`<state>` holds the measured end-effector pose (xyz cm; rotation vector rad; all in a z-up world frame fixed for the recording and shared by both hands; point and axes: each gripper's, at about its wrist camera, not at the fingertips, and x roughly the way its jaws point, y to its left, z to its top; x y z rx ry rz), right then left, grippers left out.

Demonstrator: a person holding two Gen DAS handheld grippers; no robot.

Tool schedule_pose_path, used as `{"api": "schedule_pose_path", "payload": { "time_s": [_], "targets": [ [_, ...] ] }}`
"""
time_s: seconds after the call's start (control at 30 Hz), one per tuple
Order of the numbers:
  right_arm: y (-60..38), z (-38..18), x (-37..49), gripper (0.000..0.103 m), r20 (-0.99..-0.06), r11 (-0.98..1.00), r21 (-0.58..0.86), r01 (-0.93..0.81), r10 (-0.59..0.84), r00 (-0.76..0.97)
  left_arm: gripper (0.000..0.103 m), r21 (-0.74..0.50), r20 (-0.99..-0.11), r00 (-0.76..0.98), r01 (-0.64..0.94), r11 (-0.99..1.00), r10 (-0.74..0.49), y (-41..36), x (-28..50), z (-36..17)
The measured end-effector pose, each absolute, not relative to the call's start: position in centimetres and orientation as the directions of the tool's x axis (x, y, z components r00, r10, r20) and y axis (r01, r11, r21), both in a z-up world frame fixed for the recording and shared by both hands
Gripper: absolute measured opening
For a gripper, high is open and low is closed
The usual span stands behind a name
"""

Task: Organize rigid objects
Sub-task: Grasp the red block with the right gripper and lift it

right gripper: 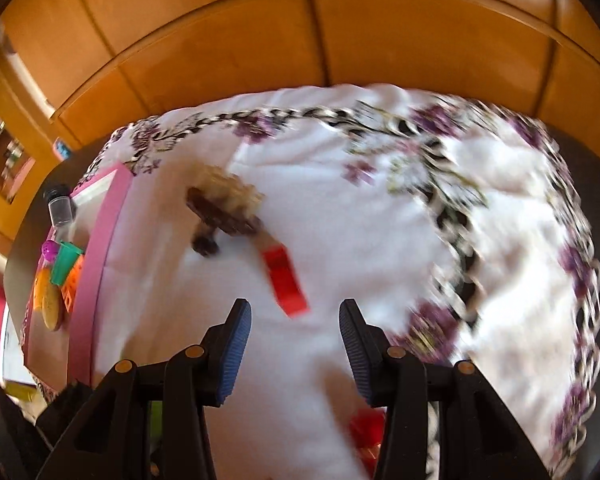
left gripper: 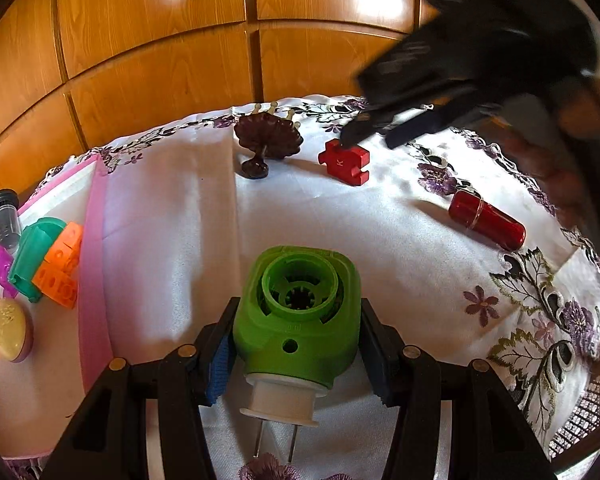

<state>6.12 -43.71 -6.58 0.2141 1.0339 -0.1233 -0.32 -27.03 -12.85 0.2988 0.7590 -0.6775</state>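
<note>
Clamped between the left gripper's (left gripper: 296, 344) two pads sits one green plug-in device (left gripper: 296, 316), its two metal prongs toward the camera. On the white floral tablecloth (left gripper: 380, 248) lie three loose things: one brown brush (left gripper: 268, 140) at twelve o'clock, one red puzzle piece (left gripper: 345, 161) at one, one red cylinder (left gripper: 486, 220) at two. At nine o'clock, one pink tray (left gripper: 94, 280) holds several toys. Over the puzzle piece, the right gripper (right gripper: 296, 350) has its jaws parted, gripping nothing.
</note>
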Motion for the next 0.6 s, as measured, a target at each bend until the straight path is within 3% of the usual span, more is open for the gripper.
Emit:
{"api": "schedule_pose_path", "payload": {
  "time_s": [0.17,0.27,0.4,0.6],
  "targets": [
    [-42.0,-9.4,9.9,0.046,-0.896,0.986,0.008,0.164,-0.066,0.439,0.055,0.009,-0.716,0.528,0.662,0.750,-0.457,-27.1,-0.3,-12.8],
    [-41.0,-9.9,9.8,0.013,-0.894,0.989,-0.056,0.137,-0.111,0.434,0.055,0.007,-0.715,0.529,0.660,0.751,-0.458,-27.2,-0.3,-12.8],
    [-39.2,-9.9,7.7,0.014,-0.912,0.997,-0.060,0.046,-0.074,0.404,0.055,0.001,-0.712,0.527,0.661,0.751,-0.463,-27.1,-0.3,-12.9],
    [-40.7,-10.5,4.8,0.015,-0.903,0.989,0.130,0.065,0.091,0.420,0.054,-0.005,-0.716,0.523,0.658,0.753,-0.462,-26.9,-0.1,-12.8]
  ]
}}
